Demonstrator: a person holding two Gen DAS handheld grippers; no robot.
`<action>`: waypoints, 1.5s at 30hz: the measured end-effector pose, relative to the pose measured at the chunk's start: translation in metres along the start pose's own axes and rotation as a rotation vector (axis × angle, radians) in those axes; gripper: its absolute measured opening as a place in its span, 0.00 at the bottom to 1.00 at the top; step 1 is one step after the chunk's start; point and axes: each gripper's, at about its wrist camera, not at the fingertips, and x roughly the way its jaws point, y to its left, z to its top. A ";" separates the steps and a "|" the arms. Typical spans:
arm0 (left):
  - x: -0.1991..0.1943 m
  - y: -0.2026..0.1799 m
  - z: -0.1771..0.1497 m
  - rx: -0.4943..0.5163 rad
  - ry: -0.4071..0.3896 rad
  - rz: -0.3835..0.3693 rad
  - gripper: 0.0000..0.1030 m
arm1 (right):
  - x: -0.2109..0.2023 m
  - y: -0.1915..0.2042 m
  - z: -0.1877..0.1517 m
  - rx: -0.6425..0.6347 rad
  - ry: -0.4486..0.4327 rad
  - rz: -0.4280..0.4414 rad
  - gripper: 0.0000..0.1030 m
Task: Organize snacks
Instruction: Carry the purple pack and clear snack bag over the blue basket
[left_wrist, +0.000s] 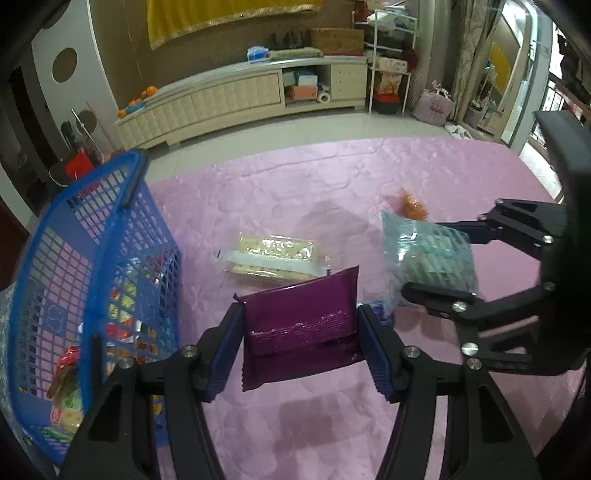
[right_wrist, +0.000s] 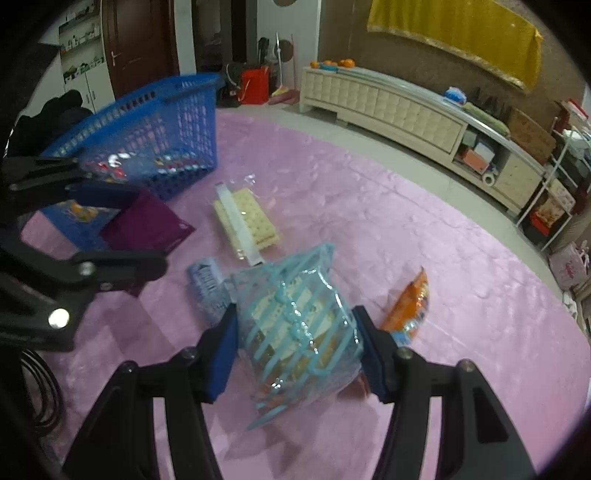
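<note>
My left gripper (left_wrist: 299, 328) is shut on a glossy purple snack packet (left_wrist: 299, 314), its blue pads pressing both short sides, and the packet hangs just above the pink cloth. The left gripper (right_wrist: 147, 229) and the purple packet (right_wrist: 164, 225) also show at the left of the right wrist view. My right gripper (right_wrist: 295, 336) is shut on a clear packet with light blue stripes (right_wrist: 295, 325), lifted off the cloth. From the left wrist view, this right gripper (left_wrist: 424, 258) and its striped packet (left_wrist: 432, 251) are to the right. A blue mesh basket (left_wrist: 110, 229) (right_wrist: 177, 122) holding several snacks stands at the left.
On the pink cloth (left_wrist: 295, 177) lie a clear pack of pale crackers (left_wrist: 275, 258) (right_wrist: 245, 221), an orange packet (left_wrist: 412, 206) (right_wrist: 410, 302) and a small blue-and-white packet (right_wrist: 207, 288). A cream low cabinet (left_wrist: 240, 99) stands across the floor beyond the cloth.
</note>
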 end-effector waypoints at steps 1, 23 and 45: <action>-0.005 0.000 -0.001 0.000 -0.007 -0.002 0.57 | -0.009 0.003 -0.001 0.005 -0.005 -0.003 0.62; -0.157 0.050 -0.039 0.005 -0.229 -0.008 0.57 | -0.150 0.104 0.027 0.077 -0.173 -0.092 0.62; -0.197 0.185 -0.019 -0.088 -0.255 0.036 0.57 | -0.130 0.181 0.133 0.098 -0.220 -0.052 0.62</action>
